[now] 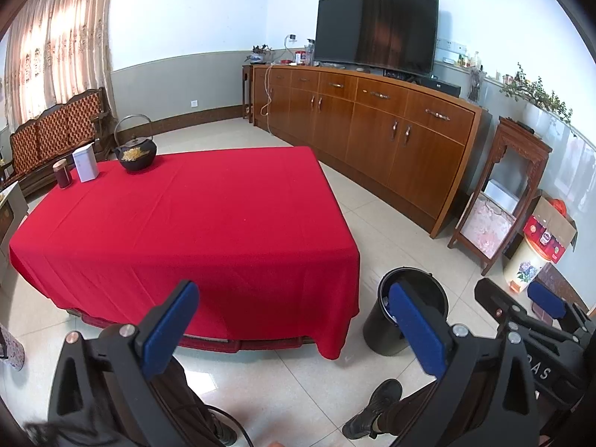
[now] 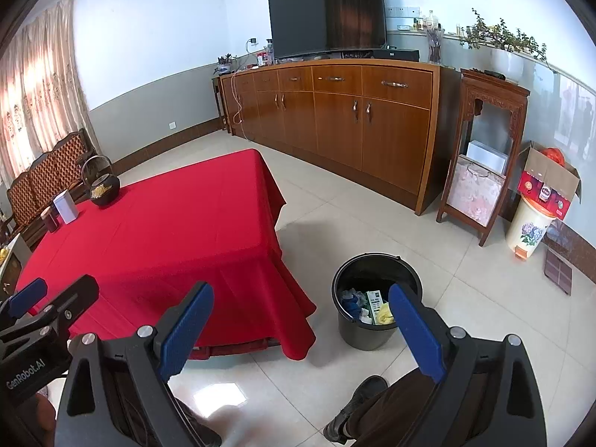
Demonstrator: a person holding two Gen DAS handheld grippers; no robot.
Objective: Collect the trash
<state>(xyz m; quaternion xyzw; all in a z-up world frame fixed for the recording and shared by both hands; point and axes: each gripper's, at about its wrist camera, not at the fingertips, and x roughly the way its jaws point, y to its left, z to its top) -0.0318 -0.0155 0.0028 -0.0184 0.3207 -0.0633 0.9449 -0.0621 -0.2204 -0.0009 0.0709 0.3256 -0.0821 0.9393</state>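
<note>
1. Trash already lies in the black bin on the floor, off the table's near corner.
2. Left gripper and right gripper gape wide, empty.
3. Table shows no litter; task looks nearly finished.

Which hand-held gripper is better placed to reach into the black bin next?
Probably the right hand-held gripper: it is open and empty beside the black bin. The left hand-held gripper faces the red table.

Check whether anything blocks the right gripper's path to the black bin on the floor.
Nothing visible does. The right gripper is open and empty, and the black bin stands uncovered on bare tiles beside the red-clothed table.
</note>
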